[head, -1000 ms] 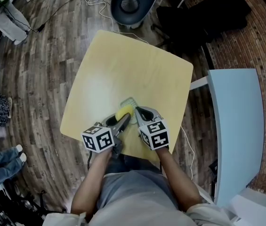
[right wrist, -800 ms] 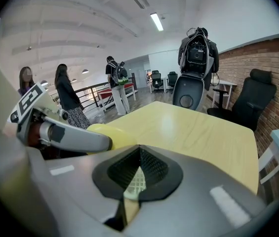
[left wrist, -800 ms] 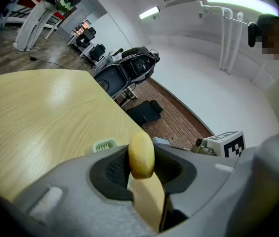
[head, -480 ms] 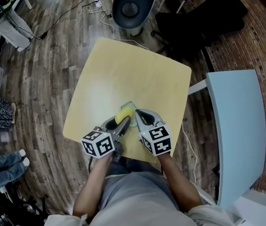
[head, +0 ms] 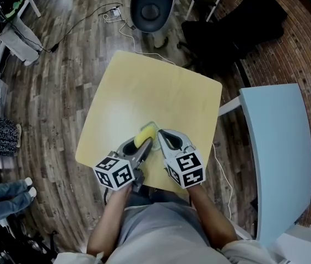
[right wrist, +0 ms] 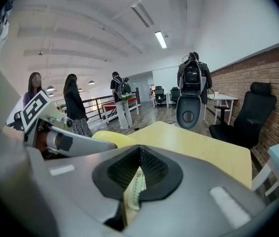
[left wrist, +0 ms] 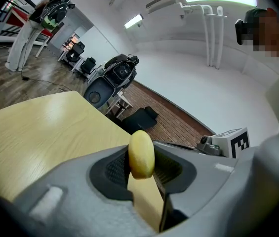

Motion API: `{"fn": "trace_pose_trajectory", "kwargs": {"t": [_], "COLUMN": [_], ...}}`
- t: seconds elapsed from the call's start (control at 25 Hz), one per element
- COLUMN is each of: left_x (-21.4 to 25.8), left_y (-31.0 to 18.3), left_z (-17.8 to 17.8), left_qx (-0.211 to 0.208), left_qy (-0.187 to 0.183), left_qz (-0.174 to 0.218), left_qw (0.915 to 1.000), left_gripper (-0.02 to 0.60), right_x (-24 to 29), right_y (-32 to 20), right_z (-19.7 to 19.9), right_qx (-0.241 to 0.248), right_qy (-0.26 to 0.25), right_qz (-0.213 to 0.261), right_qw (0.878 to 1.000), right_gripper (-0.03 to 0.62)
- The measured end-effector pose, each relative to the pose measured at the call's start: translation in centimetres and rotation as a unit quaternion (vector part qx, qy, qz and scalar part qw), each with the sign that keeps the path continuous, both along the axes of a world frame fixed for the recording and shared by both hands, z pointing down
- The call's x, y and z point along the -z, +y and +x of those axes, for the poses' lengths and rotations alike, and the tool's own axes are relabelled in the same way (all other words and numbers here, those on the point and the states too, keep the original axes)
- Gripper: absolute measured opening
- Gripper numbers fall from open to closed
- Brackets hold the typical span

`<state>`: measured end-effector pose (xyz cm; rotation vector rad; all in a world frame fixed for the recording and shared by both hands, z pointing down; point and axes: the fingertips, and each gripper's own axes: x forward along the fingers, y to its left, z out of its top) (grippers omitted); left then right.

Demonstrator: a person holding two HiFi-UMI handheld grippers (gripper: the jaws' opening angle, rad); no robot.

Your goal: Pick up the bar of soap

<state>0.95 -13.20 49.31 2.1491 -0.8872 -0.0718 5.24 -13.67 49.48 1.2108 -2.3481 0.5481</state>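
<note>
A yellow bar of soap [head: 143, 134] sits upright between the jaws of my left gripper [head: 145, 141], which is shut on it just above the yellow table [head: 155, 87]. In the left gripper view the soap [left wrist: 141, 154] stands on edge between the dark pads. My right gripper [head: 160, 134] is close beside it on the right. Its jaws [right wrist: 138, 177] are shut on the rim of a pale green ribbed soap dish [right wrist: 137, 185]. The dish [head: 152, 125] shows only as a thin pale edge beyond the soap.
A grey office chair [head: 152, 4] and a black chair [head: 238, 21] stand beyond the table. A light blue table [head: 279, 158] is at the right. A white cable [head: 123, 26] lies on the wood floor. People [right wrist: 75, 107] stand in the background.
The head view has shifted a little, so the table sits slightly differently in the frame. Both grippers stay together near the front edge, with the soap still in the left jaws.
</note>
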Motion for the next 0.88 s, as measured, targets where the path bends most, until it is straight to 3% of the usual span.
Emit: {"fn": "trace_pose_trajectory", "kwargs": {"t": [0.52,0.88], "left_x": [5.0,8.4], "left_y": [-0.2,-0.5], "left_z": [0.2,0.0], "left_qx": [0.014,0.030], "left_qy": [-0.040,-0.076], "left_qz": [0.075,0.131], "left_qw": [0.9963,0.9881], "left_gripper": [0.112,0.112], "right_x": [4.6,8.0], "right_y": [0.3,0.0], "right_z": [0.4,1.1], "right_qx": [0.007,0.000], "right_qy": [-0.025,-0.039], "right_qz": [0.046,0.082], "right_qw": [0.999,0.996], "right_gripper": [0.003,0.003]}}
